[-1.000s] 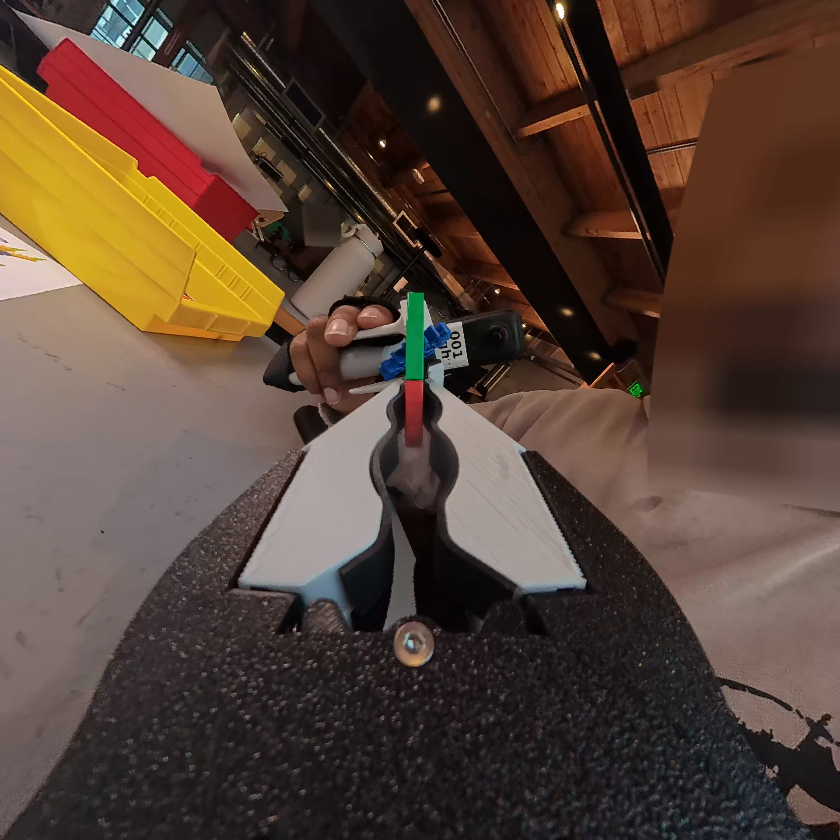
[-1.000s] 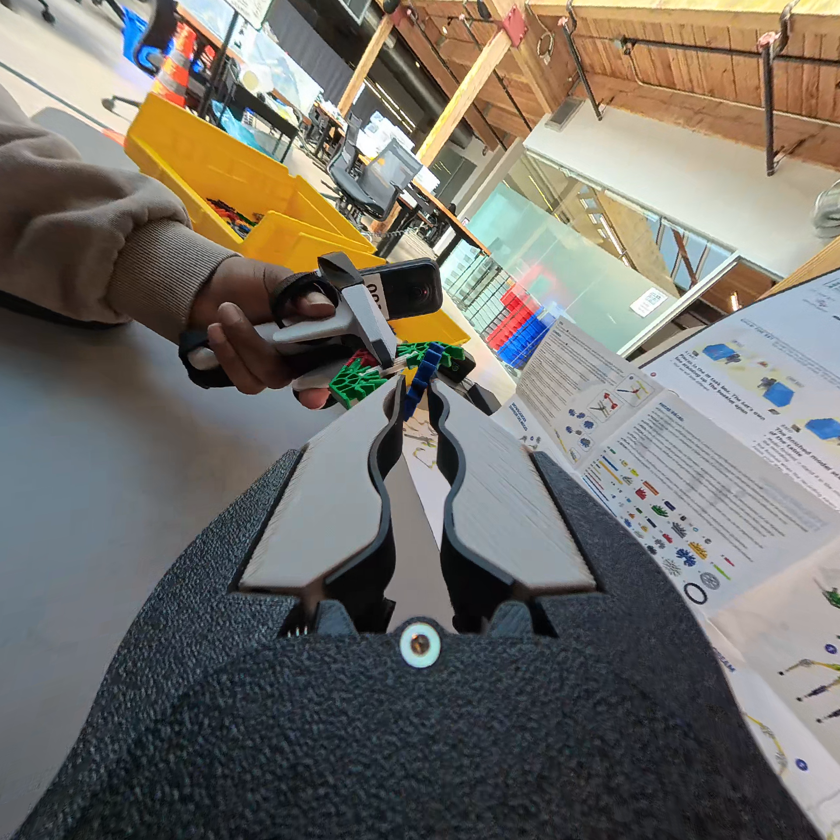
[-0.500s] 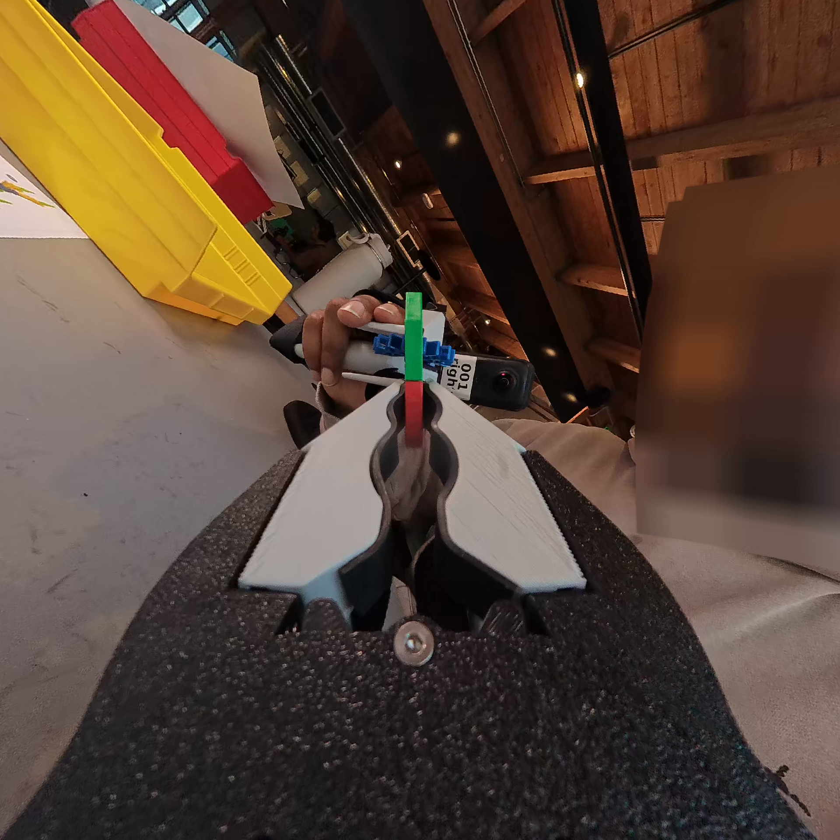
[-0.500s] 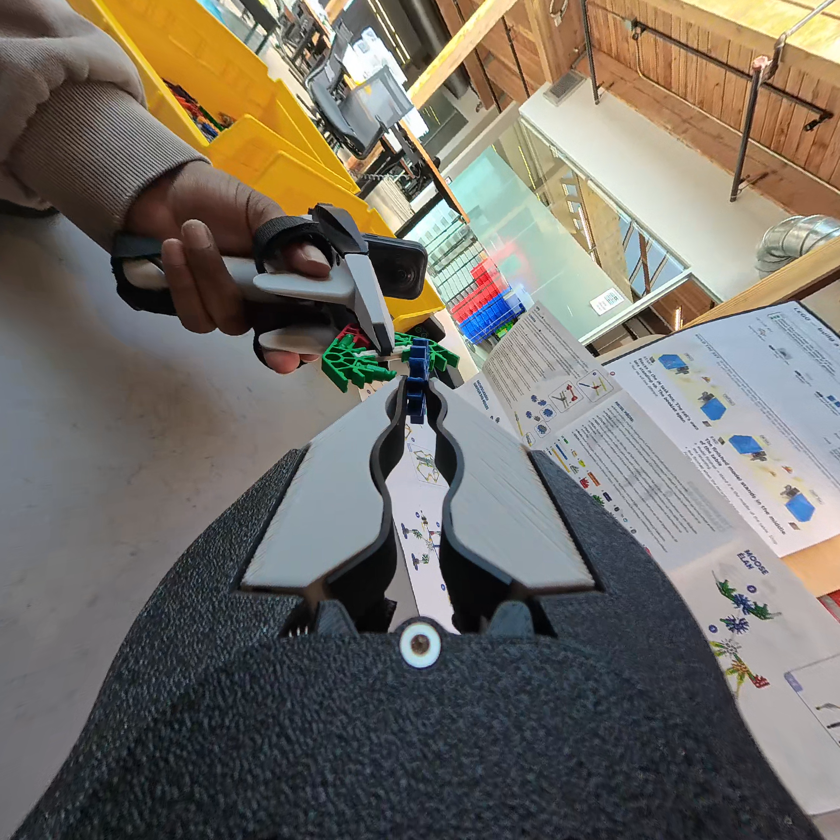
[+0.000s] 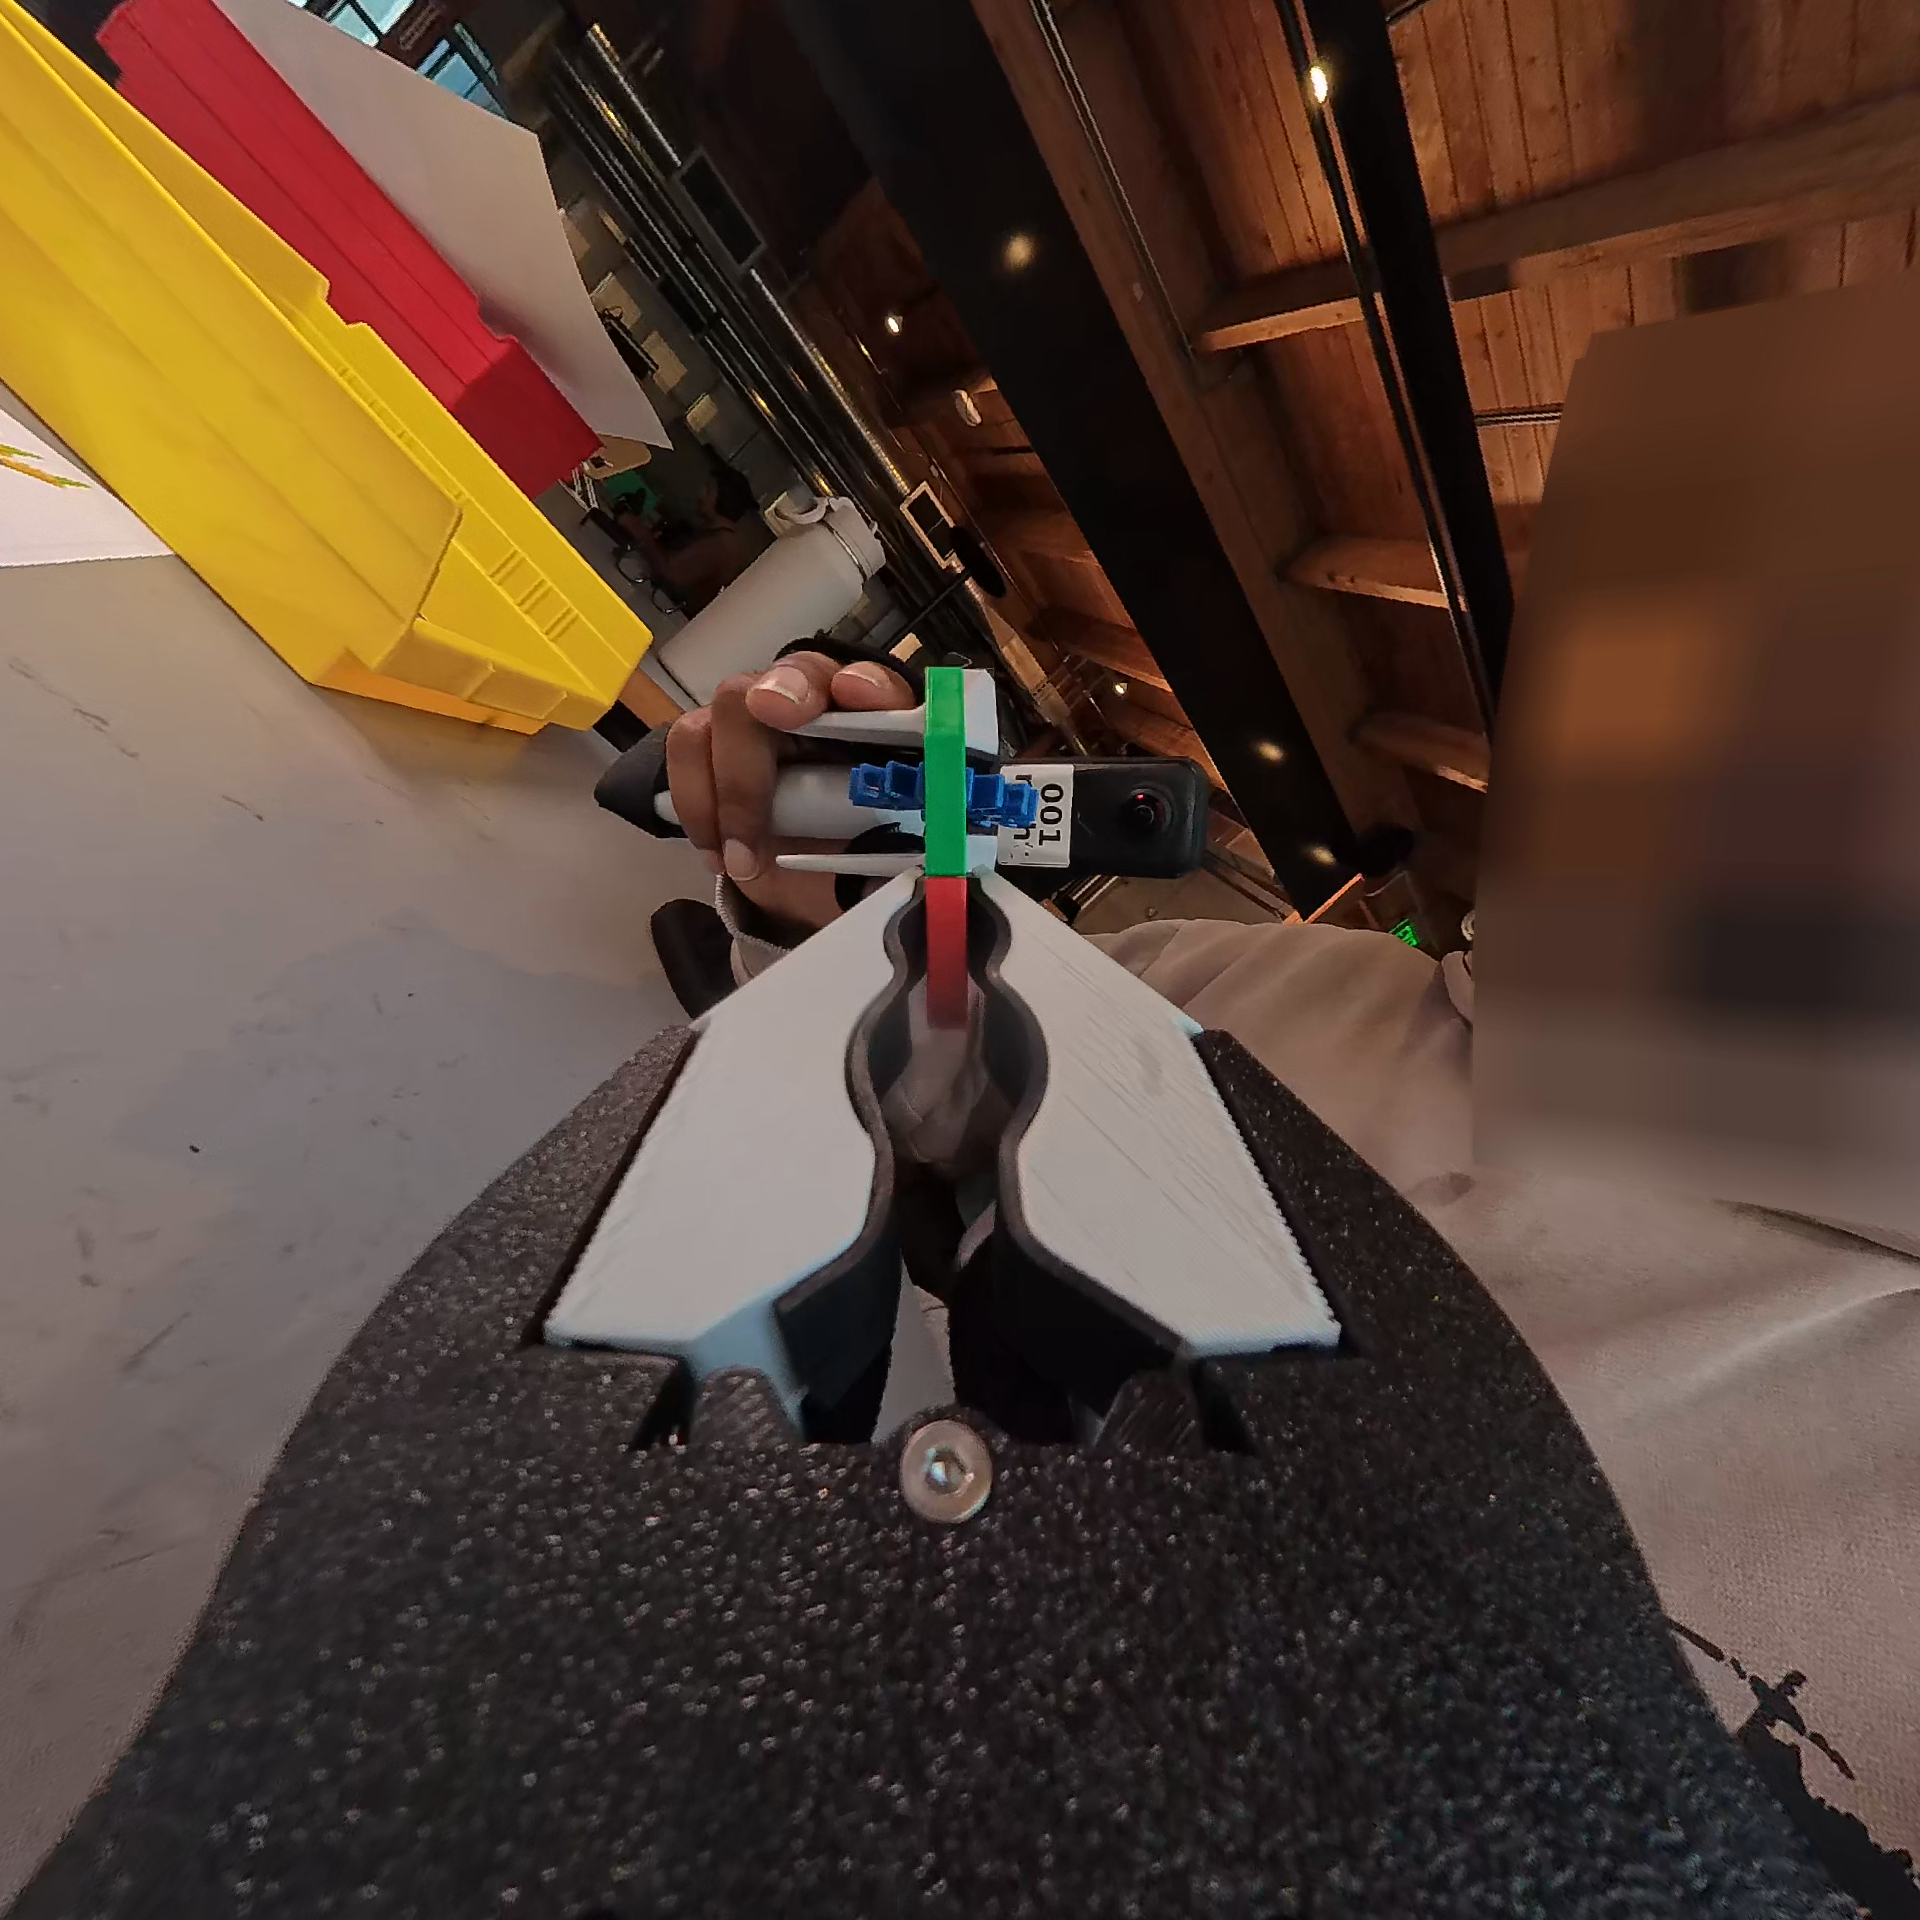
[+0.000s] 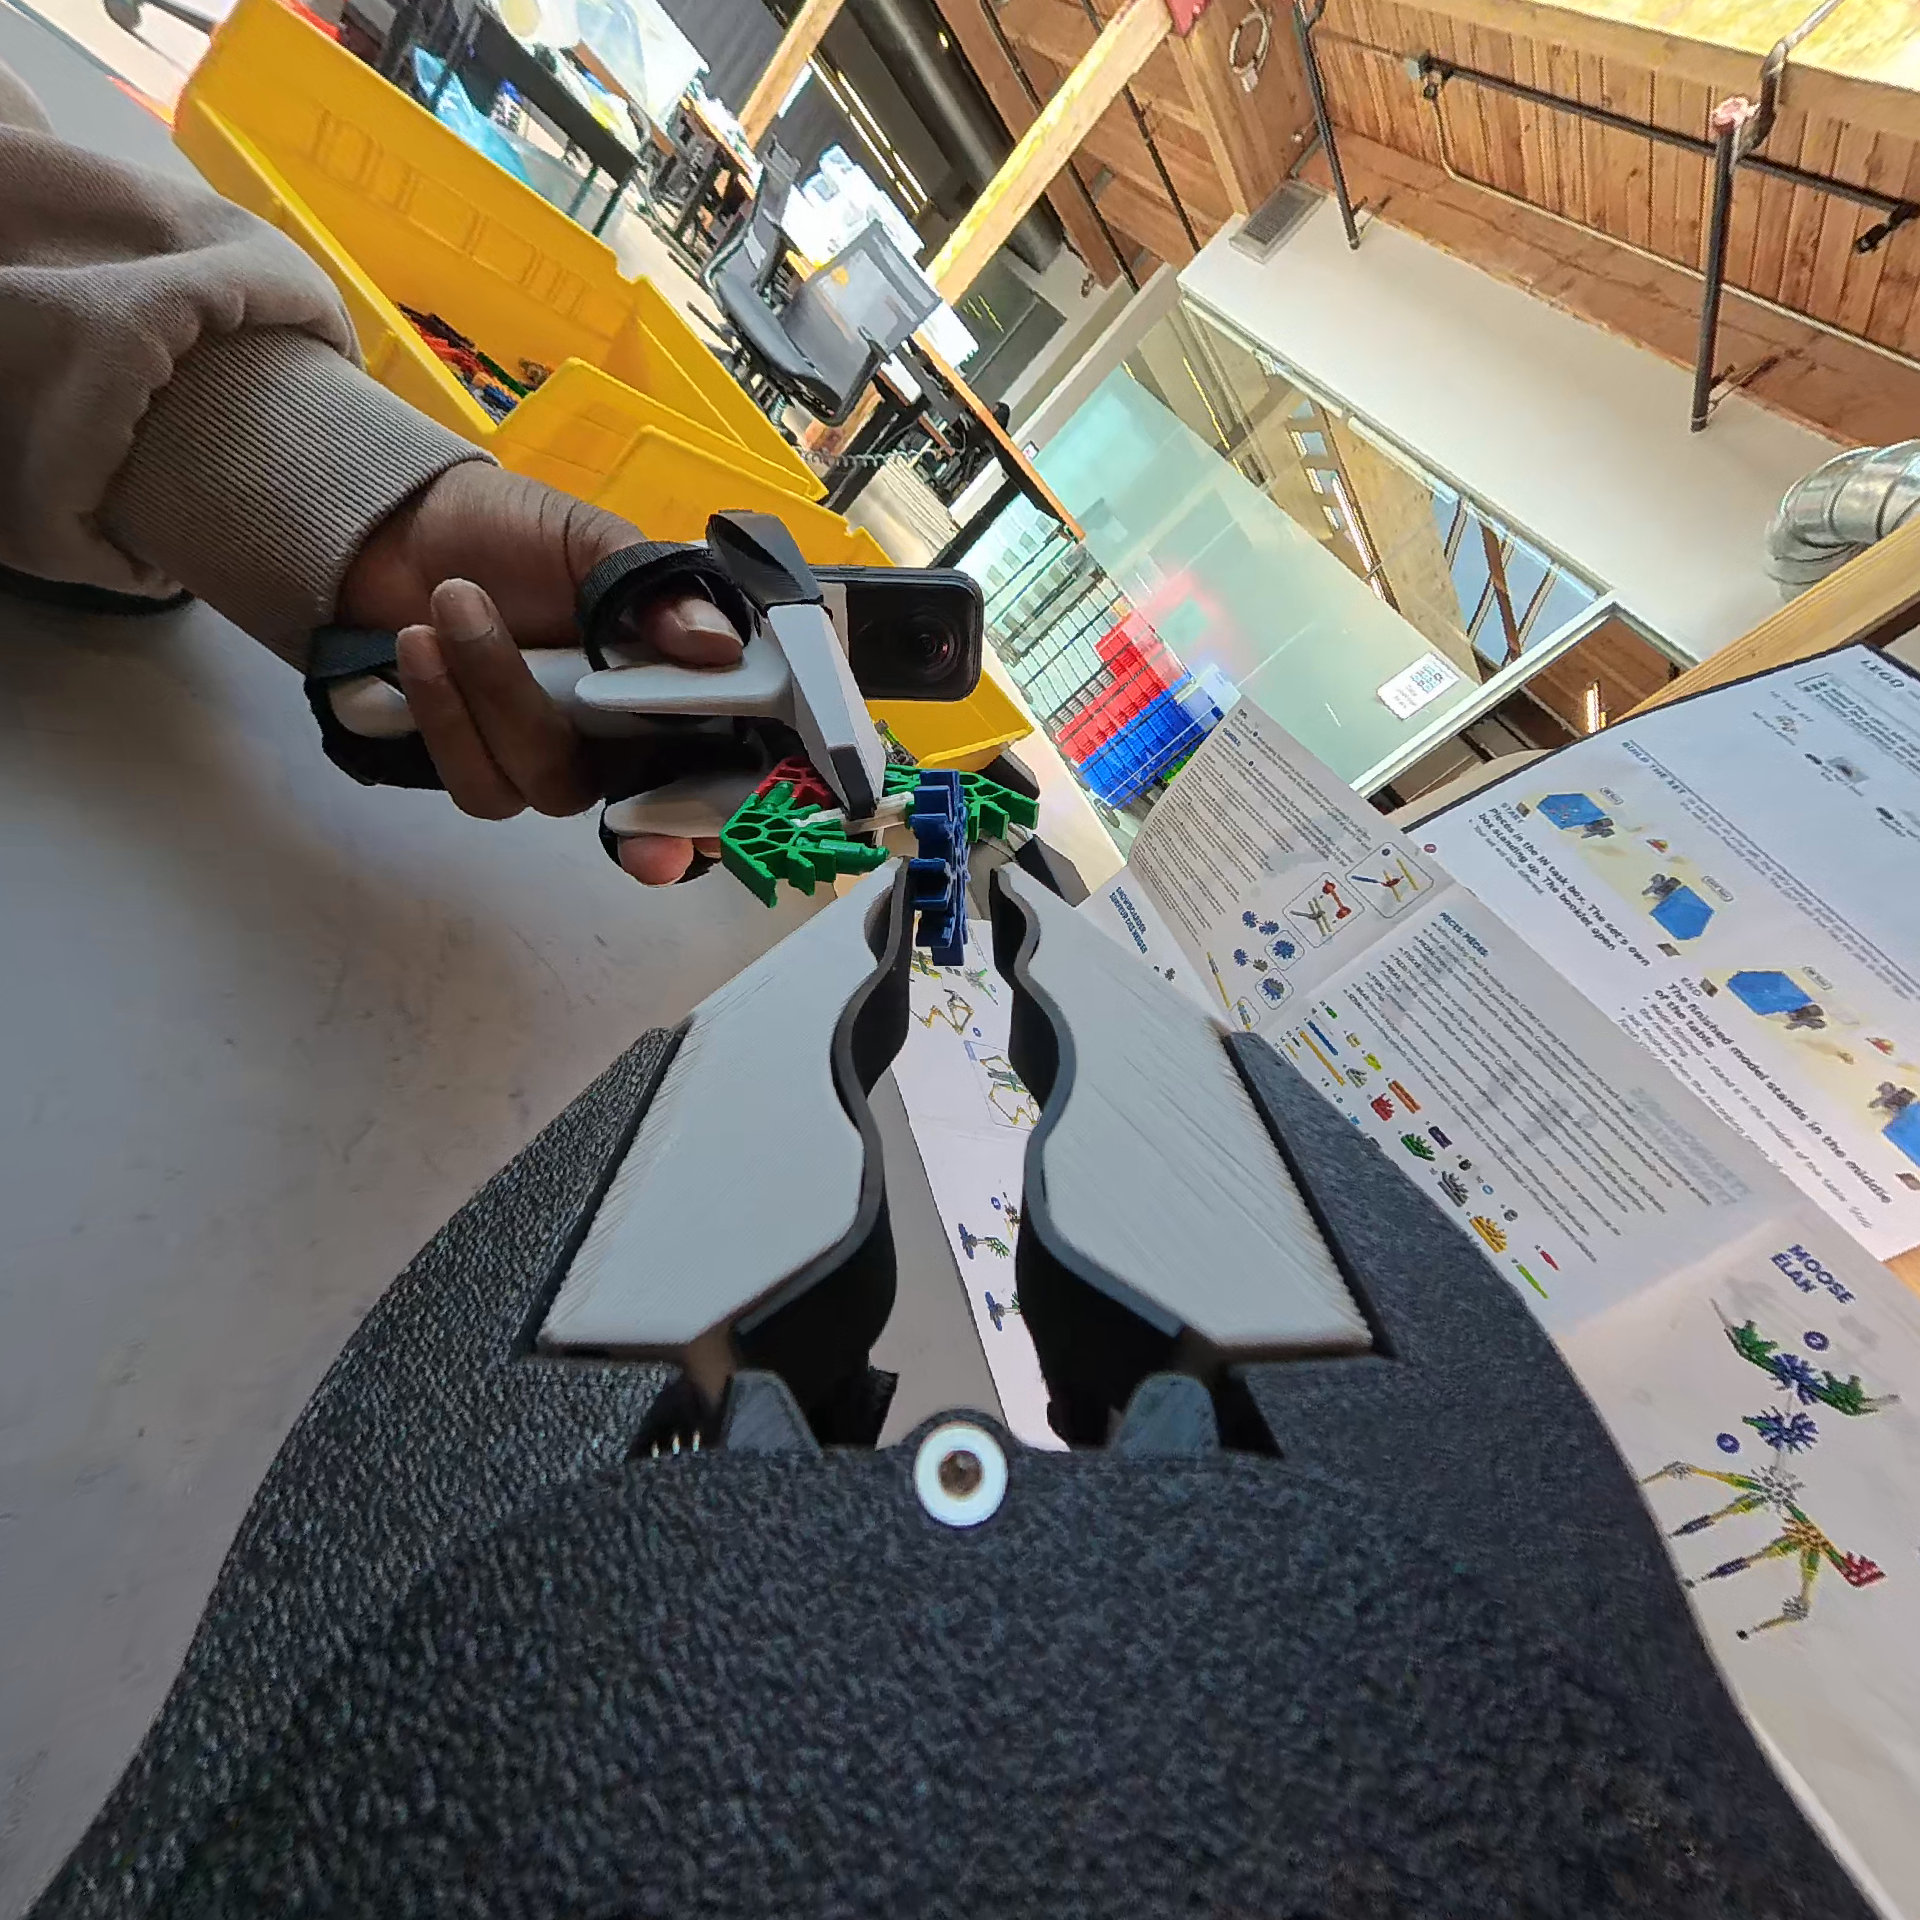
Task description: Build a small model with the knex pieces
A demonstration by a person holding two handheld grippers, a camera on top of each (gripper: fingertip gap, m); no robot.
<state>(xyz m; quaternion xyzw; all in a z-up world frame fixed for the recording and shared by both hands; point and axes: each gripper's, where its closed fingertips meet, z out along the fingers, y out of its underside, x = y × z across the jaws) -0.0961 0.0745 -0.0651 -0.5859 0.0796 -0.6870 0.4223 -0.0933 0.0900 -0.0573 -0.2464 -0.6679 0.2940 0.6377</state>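
My left gripper (image 5: 945, 894) is shut on a red connector (image 5: 945, 961) of a small toy assembly. A green connector (image 5: 943, 769) stands above it, crossed by a blue connector (image 5: 883, 795). In the right wrist view the assembly shows green fan pieces (image 6: 790, 842), a red piece (image 6: 790, 777) and a white rod (image 6: 878, 821) gripped by the left gripper (image 6: 852, 805). My right gripper (image 6: 945, 894) has the blue connector (image 6: 935, 842) between its fingertips. The jaws are slightly apart, with a thin gap on the right side. Both are held above the grey table (image 5: 260, 987).
Yellow bins (image 5: 312, 468) and a red bin (image 5: 364, 260) stand along the table's far side, with a white bottle (image 5: 769, 613) behind. More yellow bins (image 6: 468, 239) hold loose parts. Printed instruction sheets (image 6: 1507, 1039) lie under and to the right of the right gripper. The tips of both grippers are at nearly the same place.
The two grippers have stayed together at the assembly while both views tilted. The blue connector now sits square on the rod, and the right jaws look a little wider than half a second ago.
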